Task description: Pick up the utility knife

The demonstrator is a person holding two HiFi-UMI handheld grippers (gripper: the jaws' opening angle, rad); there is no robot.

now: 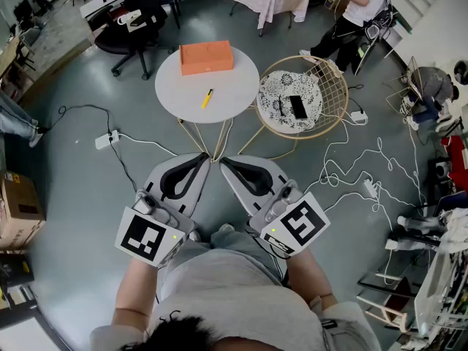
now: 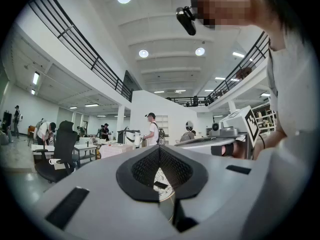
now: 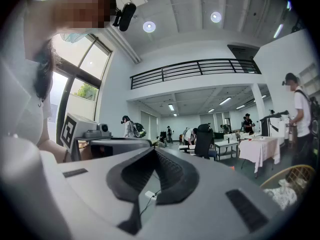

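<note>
The utility knife (image 1: 208, 98) is small and yellow and lies on the round white table (image 1: 234, 86), just in front of an orange box (image 1: 206, 57). Both grippers are held low against the person's body, well short of the table and pointing toward it. My left gripper (image 1: 205, 156) (image 2: 159, 148) is shut with its jaw tips touching and nothing between them. My right gripper (image 1: 224, 161) (image 3: 153, 150) is also shut and empty. The two gripper tips nearly meet. Neither gripper view shows the knife.
A wicker chair (image 1: 333, 86) with a patterned cushion and a black phone (image 1: 297, 107) stands right of the table. A black office chair (image 1: 131, 28) stands behind it. Cables (image 1: 351, 174) and a power strip (image 1: 106, 139) lie on the floor. A person (image 1: 358, 13) stands at the back right.
</note>
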